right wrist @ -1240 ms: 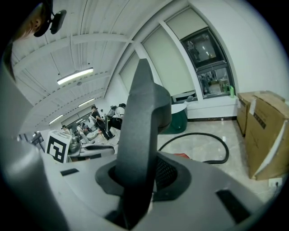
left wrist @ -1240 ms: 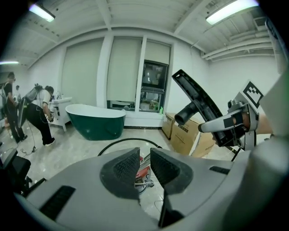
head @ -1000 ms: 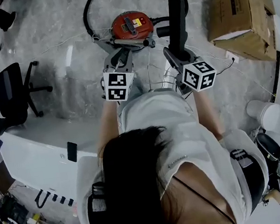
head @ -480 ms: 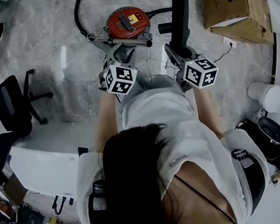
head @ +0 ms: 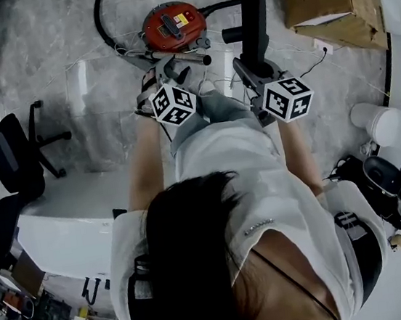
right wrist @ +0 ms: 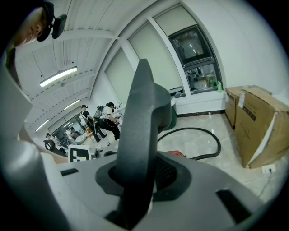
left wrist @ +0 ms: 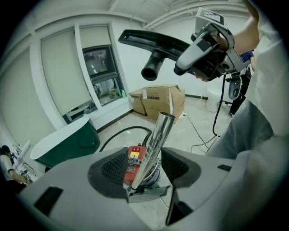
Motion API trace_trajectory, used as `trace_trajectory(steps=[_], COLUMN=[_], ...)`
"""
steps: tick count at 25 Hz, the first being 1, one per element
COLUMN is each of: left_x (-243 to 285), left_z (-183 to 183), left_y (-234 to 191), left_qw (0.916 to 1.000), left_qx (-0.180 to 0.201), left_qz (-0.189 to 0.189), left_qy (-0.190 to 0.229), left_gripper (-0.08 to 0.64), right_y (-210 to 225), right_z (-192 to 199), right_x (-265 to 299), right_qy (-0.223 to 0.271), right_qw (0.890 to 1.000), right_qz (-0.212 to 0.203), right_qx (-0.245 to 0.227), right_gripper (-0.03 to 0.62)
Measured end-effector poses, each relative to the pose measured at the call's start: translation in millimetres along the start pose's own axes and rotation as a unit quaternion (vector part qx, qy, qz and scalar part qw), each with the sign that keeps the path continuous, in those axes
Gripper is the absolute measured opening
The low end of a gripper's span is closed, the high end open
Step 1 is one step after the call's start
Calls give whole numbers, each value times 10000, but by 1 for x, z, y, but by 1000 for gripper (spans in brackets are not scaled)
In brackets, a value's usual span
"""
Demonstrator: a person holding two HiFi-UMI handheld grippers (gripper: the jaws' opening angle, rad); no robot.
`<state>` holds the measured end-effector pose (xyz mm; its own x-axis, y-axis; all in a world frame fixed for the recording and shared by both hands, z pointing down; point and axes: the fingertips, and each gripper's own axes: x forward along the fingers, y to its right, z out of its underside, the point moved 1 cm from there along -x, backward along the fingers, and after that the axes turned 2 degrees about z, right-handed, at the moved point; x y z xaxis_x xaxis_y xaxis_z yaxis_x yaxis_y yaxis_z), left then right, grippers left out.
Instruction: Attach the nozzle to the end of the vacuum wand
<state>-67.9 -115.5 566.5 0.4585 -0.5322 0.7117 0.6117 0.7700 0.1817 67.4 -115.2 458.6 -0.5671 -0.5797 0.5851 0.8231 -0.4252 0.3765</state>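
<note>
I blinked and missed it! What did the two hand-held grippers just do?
The left hand-held gripper rolled over and moved toward the red vacuum. Its jaws have just been opening, and the shiny wand stands between them, not clamped. The right hand-held gripper stayed shut on the black nozzle, and the vacuum stayed on the floor.

Downward head view, close gripper views, common red vacuum point(head: 172, 26)
</note>
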Motion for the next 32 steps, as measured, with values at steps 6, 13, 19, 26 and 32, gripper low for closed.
trace_trajectory(steps=[6, 13, 19, 26, 32], left_x=[14, 30, 35, 58, 69], left_z=[4, 2, 3, -8, -12], left_y=[1, 4, 9, 19, 17], left_qw=[9999, 9998, 9989, 9962, 9991], left_qx=[62, 137, 420, 824, 283], left_qz=[-21, -50, -144, -18, 36], left_qy=[-144, -125, -150, -276, -299], left_gripper=[213, 213, 213, 213, 213], right_y=[0, 4, 6, 10, 15], right_z=[-6, 11, 17, 21, 23], right_x=[4, 11, 14, 15, 16], right_qy=[-122, -391, -534, -672, -667], right_qw=[9998, 9987, 9971, 9955, 9952], right_qz=[-168, -334, -542, -653, -710], right_qx=[-74, -6, -45, -112, -44], right_gripper=[107, 107, 107, 107, 107])
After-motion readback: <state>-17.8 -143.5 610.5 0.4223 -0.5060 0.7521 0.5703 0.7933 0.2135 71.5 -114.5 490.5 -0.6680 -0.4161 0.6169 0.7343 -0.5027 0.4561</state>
